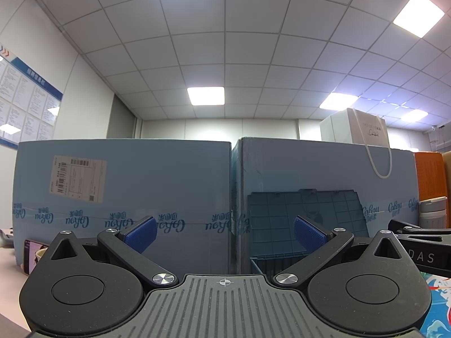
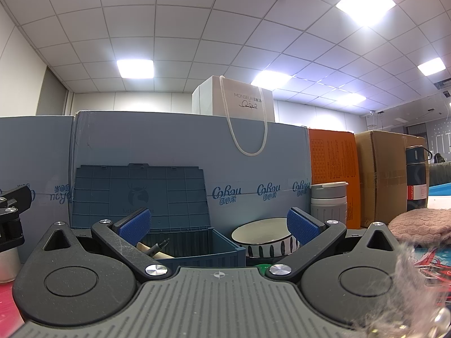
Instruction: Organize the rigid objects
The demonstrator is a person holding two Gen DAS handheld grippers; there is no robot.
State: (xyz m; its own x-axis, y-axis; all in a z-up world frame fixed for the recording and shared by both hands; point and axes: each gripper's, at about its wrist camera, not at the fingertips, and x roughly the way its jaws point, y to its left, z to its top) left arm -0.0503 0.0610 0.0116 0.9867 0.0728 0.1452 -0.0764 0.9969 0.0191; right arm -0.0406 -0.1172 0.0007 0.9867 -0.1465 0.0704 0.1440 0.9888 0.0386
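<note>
A dark blue plastic storage box stands with its ribbed lid raised against the cartons; a pale-handled tool lies inside. Just right of it sits a white bowl with black stripes. My right gripper is open and empty, facing the box and bowl from close by. In the left wrist view the same box and its lid appear to the right of centre. My left gripper is open with nothing between its blue pads. The other gripper shows at the right edge.
Large blue cartons form a wall behind everything, with a white paper bag on top. A grey lidded cup, an orange box, a brown carton, a dark bottle and pink knitwear are at the right. A phone lies at the left.
</note>
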